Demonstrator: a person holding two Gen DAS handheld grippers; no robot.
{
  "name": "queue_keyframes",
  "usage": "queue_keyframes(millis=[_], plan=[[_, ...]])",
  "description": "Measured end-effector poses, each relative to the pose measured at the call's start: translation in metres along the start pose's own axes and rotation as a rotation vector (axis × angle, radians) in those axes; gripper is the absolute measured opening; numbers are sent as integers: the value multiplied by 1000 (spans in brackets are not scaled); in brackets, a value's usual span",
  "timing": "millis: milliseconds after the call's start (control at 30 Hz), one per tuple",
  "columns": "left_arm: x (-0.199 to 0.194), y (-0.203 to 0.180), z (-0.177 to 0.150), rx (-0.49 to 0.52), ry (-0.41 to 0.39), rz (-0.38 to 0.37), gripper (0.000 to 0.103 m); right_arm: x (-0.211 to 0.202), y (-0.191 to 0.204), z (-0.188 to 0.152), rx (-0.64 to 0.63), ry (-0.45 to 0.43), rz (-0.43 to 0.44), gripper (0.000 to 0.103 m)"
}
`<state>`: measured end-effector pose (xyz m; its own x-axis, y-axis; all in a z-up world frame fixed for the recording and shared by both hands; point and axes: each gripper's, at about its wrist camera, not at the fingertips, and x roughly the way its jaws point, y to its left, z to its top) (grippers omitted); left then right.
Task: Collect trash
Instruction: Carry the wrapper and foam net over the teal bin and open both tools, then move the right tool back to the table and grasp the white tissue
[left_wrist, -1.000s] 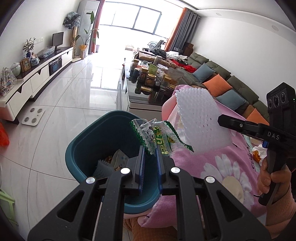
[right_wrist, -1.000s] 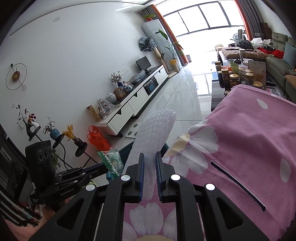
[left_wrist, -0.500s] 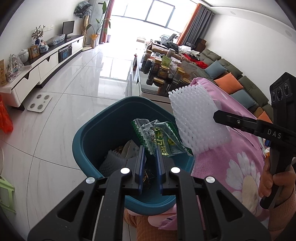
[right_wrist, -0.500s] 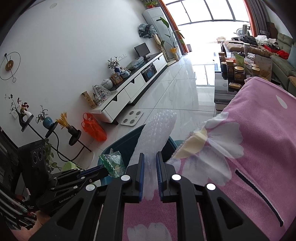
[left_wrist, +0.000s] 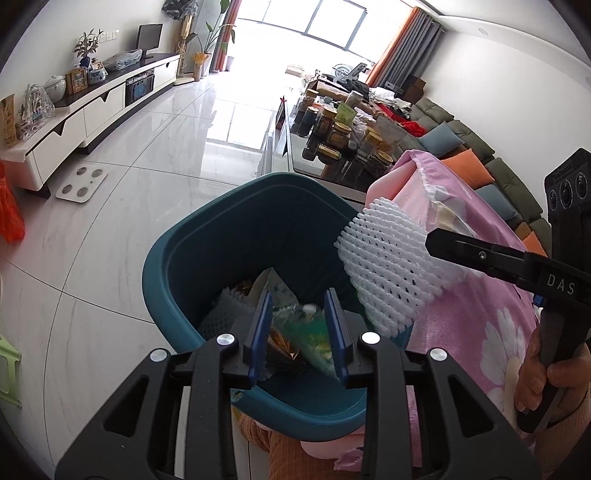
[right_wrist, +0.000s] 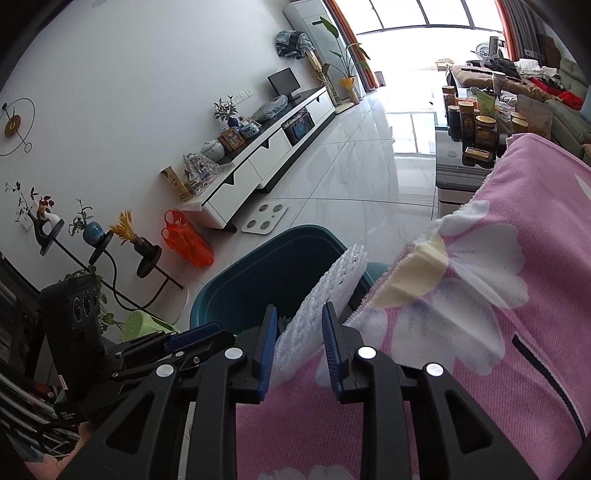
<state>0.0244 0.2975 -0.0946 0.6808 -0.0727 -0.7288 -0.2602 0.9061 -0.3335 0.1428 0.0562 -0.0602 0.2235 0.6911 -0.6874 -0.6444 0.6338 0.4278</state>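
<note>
White foam net (left_wrist: 391, 266) angled over teal bin's (left_wrist: 173, 266) right rim, between parted right gripper (right_wrist: 298, 343) blades; contact with blades unclear. Green wrapper (left_wrist: 306, 332), blurred, inside bin among other trash. Left gripper (left_wrist: 299, 332) pointing down into bin, blades apart, wrapper seen between them. Pink floral blanket (right_wrist: 498, 332) beside bin.

The bin (left_wrist: 177, 295) is deep teal, inside and out. The foam net (left_wrist: 391, 266) is white with an open diamond mesh. The wrapper (left_wrist: 306, 332) in the bin is green with yellow print, blurred. The blanket (right_wrist: 480, 332) is pink with large white daisies and pale yellow centres. Both the left gripper (left_wrist: 299, 332) and the right gripper (right_wrist: 299, 350) are black with blue pads. The floor (left_wrist: 147, 177) is glossy white marble tile with dark joints.
</note>
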Motion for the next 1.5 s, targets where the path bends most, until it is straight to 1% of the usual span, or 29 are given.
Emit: queue_keyframes(millis=[200, 333, 533, 633, 733, 767, 867, 1000, 1100, 1167, 1300, 1500], plan=[[0, -2, -2, 4, -17, 2, 29, -8, -4, 0, 0, -20, 16, 31], [-8, -8, 0, 23, -48, 9, 33, -9, -3, 1, -1, -22, 49, 32], [-24, -17, 2, 41, -86, 2, 34, -14, -1, -2, -11, -29, 61, 32], [-32, -28, 0, 62, -104, -23, 40, -26, -3, -6, -12, -46, 63, 34], [-38, -41, -5, 100, -110, -64, 43, -47, -5, -13, -22, -77, 57, 36], [-39, -49, -6, 115, -111, -83, 45, -55, -7, -16, -26, -91, 51, 40], [-42, -72, -11, 168, -113, -145, 48, -83, -13, -26, -37, -135, 22, 43], [-43, -113, -19, 260, -105, -227, 49, -122, -32, -42, -16, -194, -31, 44], [-38, -147, -25, 318, -86, -286, 49, -150, -52, -54, 15, -235, -79, 44], [-33, -169, -29, 354, -70, -320, 49, -169, -64, -66, 35, -262, -124, 45], [-22, -209, -43, 419, -35, -374, 49, -202, -86, -89, 82, -306, -209, 45], [-6, -259, -60, 495, 20, -425, 49, -242, -122, -122, 167, -360, -340, 45]])
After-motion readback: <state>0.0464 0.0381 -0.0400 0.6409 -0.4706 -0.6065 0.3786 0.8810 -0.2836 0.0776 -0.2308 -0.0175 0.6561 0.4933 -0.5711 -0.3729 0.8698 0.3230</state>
